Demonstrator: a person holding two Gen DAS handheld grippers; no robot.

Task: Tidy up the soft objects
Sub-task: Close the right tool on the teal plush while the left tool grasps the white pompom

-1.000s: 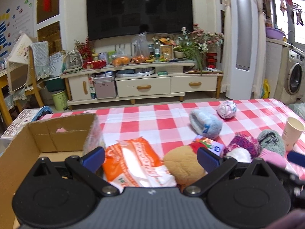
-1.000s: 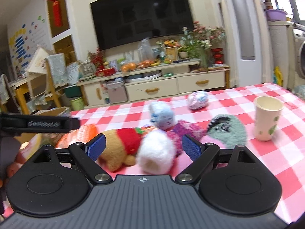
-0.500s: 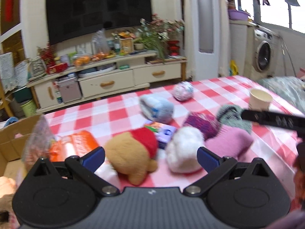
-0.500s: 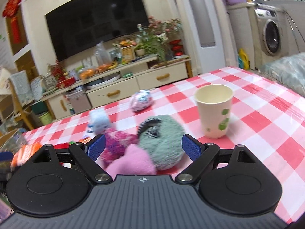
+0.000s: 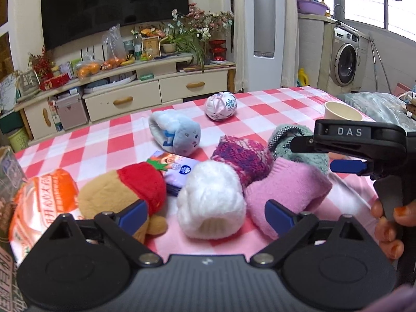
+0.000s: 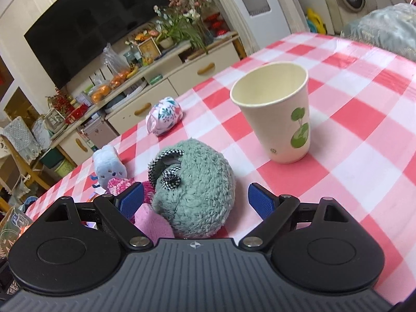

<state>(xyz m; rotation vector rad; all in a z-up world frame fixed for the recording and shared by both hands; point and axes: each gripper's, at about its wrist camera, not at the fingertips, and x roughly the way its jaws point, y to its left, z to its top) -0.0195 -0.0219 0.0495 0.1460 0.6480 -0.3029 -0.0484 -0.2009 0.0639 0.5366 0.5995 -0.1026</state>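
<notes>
Soft things lie on the red-checked table (image 5: 104, 140). In the left wrist view: a white fluffy roll (image 5: 212, 199), a pink one (image 5: 287, 187), a purple knit one (image 5: 241, 156), a teal fuzzy ball (image 5: 309, 153), a bear plush with a red cap (image 5: 122, 197), a blue plush (image 5: 174, 132) and a floral ball (image 5: 221, 105). My left gripper (image 5: 205, 213) is open, the white roll between its fingers. My right gripper (image 6: 195, 200) is open around the teal fuzzy ball (image 6: 195, 189); it also shows in the left wrist view (image 5: 345, 156).
A paper cup (image 6: 275, 111) stands right of the teal ball. An orange packet (image 5: 41, 208) and a small purple carton (image 5: 176, 171) lie near the bear. A cardboard box edge (image 5: 5, 161) is at the far left. A TV cabinet (image 5: 130, 88) stands behind the table.
Both grippers have swung right across the table, away from the cardboard box. The left now faces the white roll; the right has closed in on the teal ball. Both stay open.
</notes>
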